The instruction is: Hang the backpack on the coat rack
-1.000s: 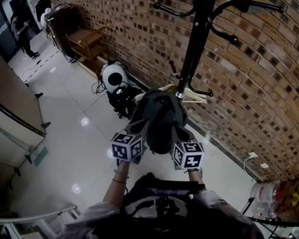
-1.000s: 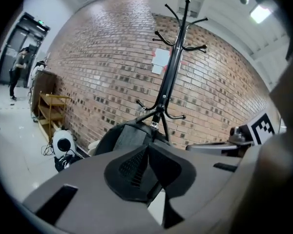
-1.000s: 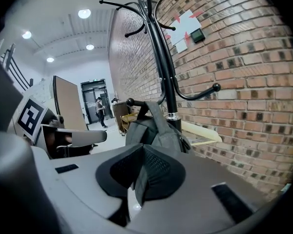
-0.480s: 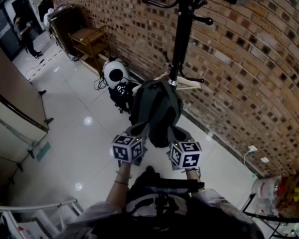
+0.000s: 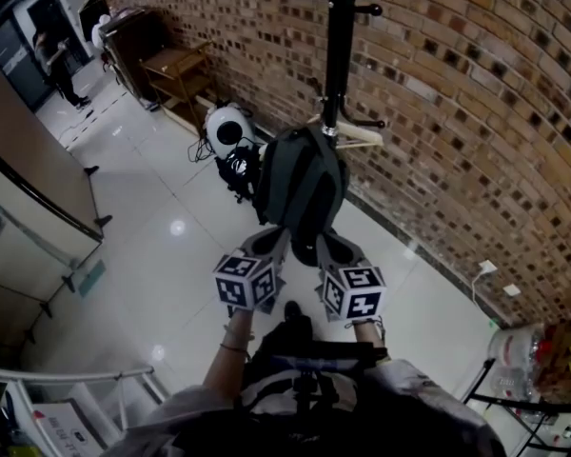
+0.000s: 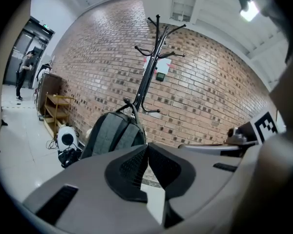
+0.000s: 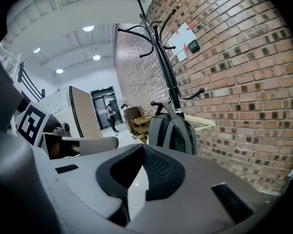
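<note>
Left gripper [image 5: 269,247] jaws pressed together, nothing between them. Right gripper [image 5: 334,249] same, pads shut on each other, empty. Both held side by side low in the head view, pointing toward the wall, tips just below the backpack [image 5: 300,185] in that view. The gripper views show the bag clear of the jaws, not touched.

Backpack hangs on the coat rack [image 5: 339,57], top handle looped over one of the lower hooks, body upright against the pole. Dark grey fabric with black trim, shoulder straps facing the grippers, rounded top.

Coat rack is a black metal pole with curved hooks at the top and shorter ones lower down, standing just beside the brick wall [image 5: 457,131]. A pale wooden bar [image 5: 357,136] sits behind the pole.

Floor [image 5: 152,255] is glossy white tile with light reflections. White round device [image 5: 229,129] with black cables on the floor near the wall. Wooden shelf unit [image 5: 178,69] further along. A person [image 5: 55,60] stands at the far doorway.
</note>
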